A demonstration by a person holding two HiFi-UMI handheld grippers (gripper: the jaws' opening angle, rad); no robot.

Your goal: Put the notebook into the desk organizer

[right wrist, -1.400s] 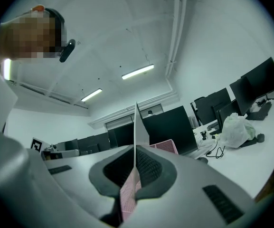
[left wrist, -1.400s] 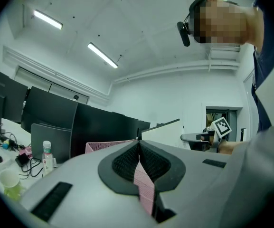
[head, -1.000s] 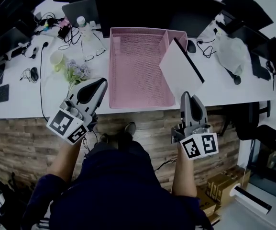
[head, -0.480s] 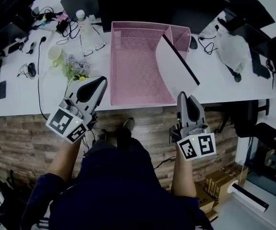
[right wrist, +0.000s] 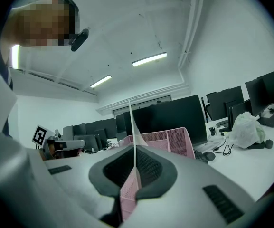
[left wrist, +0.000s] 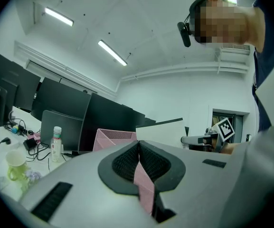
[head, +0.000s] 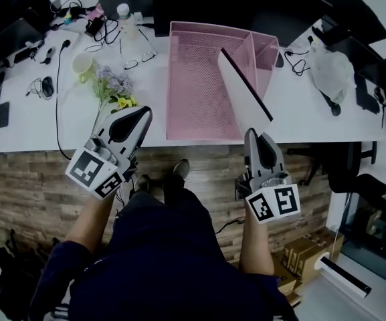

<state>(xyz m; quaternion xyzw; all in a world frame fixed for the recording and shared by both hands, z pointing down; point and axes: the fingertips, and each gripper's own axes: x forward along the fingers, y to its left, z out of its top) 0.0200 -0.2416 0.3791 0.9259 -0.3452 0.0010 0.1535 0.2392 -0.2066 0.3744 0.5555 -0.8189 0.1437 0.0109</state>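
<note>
The pink mesh desk organizer [head: 193,92] stands on the white desk in front of a dark monitor. The white notebook [head: 241,92] with a black spine hangs tilted above the organizer's right side, near its divider. My right gripper [head: 252,135] is shut on its near corner. In the right gripper view the notebook [right wrist: 132,127] rises edge-on as a thin sheet from between the closed pads of the right gripper [right wrist: 135,148], with the organizer [right wrist: 170,139] behind. My left gripper [head: 142,114] hovers at the desk's front edge, left of the organizer. The left gripper [left wrist: 138,144] is shut with nothing in it.
Left of the organizer lie a bunch of flowers [head: 114,89], a mug [head: 82,65], glasses [head: 136,61], a water bottle [head: 124,15] and cables. A white plastic bag [head: 330,65] and a mouse sit at the right. Monitors line the back. The desk's front edge runs just behind both grippers.
The notebook has swung from nearly face-on to steeper and more edge-on, moving left over the organizer's right side. My right gripper shifted slightly left with it. The left gripper stayed put.
</note>
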